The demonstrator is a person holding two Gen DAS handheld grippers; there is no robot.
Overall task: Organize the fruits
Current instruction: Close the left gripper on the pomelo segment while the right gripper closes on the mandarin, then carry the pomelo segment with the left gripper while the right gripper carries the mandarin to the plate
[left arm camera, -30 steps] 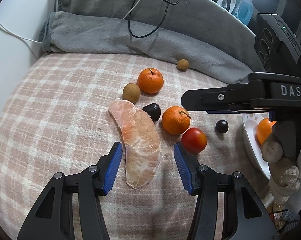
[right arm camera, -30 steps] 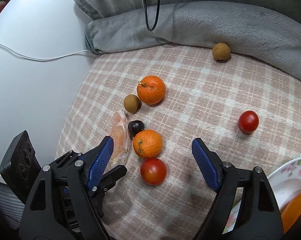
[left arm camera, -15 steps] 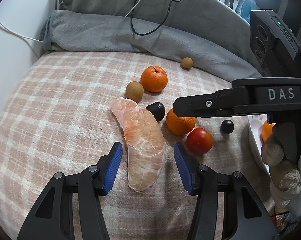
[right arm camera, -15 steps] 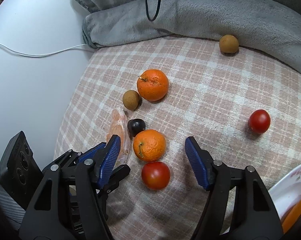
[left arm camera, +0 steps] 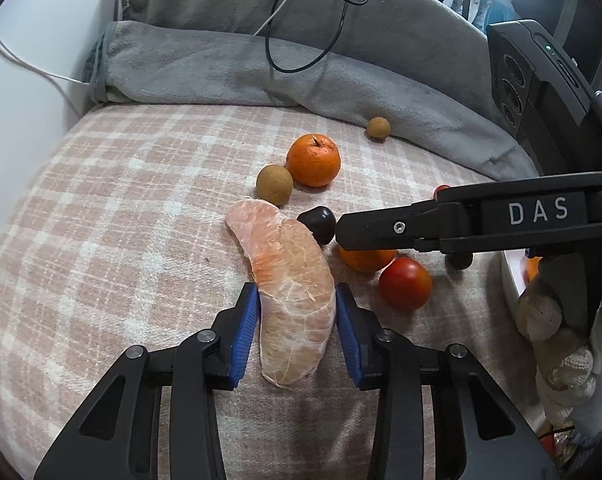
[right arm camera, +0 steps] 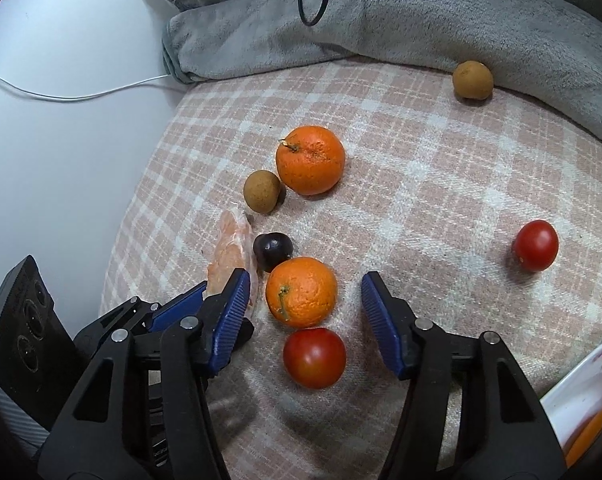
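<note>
- The left gripper point(left arm camera: 297, 322) has its blue-padded jaws closed in on the peeled pink pomelo segment point(left arm camera: 289, 292), pads touching both flanks of its lower half; the segment lies on the pink-and-white checked blanket point(left arm camera: 121, 220).
- The right gripper point(right arm camera: 303, 304) hangs with jaws released and wide apart, straddling the near orange mandarin point(right arm camera: 301, 292); neither pad touches it.
- A red tomato point(right arm camera: 314, 358) sits just below that mandarin, close between the jaws.
- A dark purple round fruit point(right arm camera: 272, 251) touches the mandarin's upper left, beside the segment's tip.
- Further back, a second orange mandarin point(right arm camera: 310, 159) sits against a small brown longan point(right arm camera: 262, 191).
- Another brown longan point(right arm camera: 472, 79) rests by the folded grey fleece blanket point(right arm camera: 381, 20); a second red tomato point(right arm camera: 535, 245) lies well apart to the right.
- A white plate point(right arm camera: 573, 392) at the lower right edge holds something orange.
</note>
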